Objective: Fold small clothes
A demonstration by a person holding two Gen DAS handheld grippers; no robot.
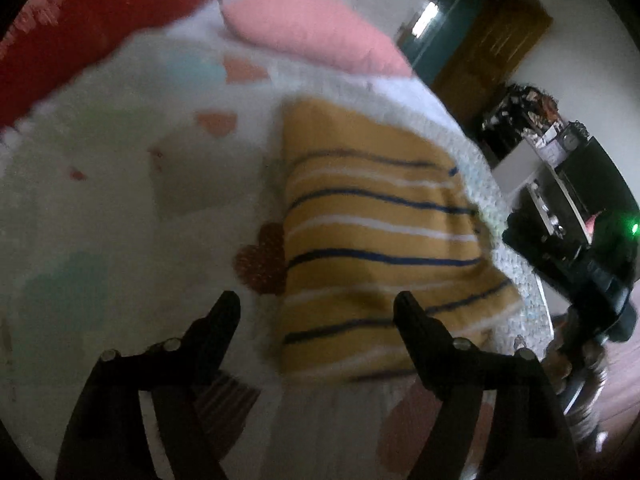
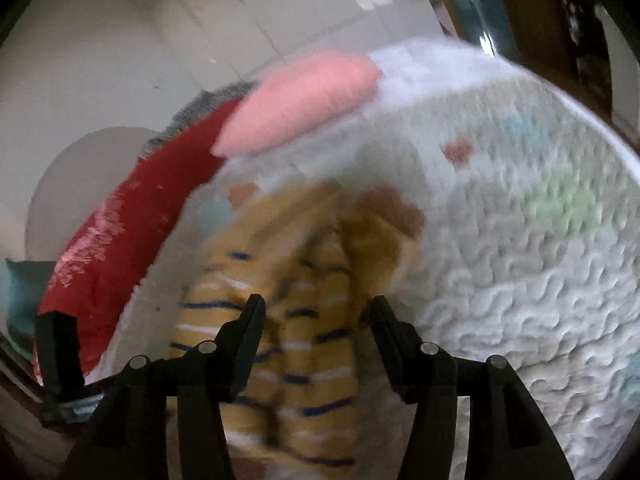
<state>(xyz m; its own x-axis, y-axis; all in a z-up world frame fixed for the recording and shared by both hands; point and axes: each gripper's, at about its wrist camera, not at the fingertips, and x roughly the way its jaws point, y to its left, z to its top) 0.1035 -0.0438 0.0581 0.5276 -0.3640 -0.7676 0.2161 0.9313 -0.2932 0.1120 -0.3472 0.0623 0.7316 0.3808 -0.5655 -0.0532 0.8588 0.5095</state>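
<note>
Yellow striped garment (image 2: 288,320) smears into blur on my right view; both my left gripper (image 1: 318,312) and right gripper (image 2: 316,312) gape, holding nothing.

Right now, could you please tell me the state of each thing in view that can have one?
Yellow striped garment: folded, lying on the quilt.
Quilt: spread out.
Left gripper: open, holding nothing.
Right gripper: open, over the garment.
Pink pillow: lying at the quilt's far edge.
</note>
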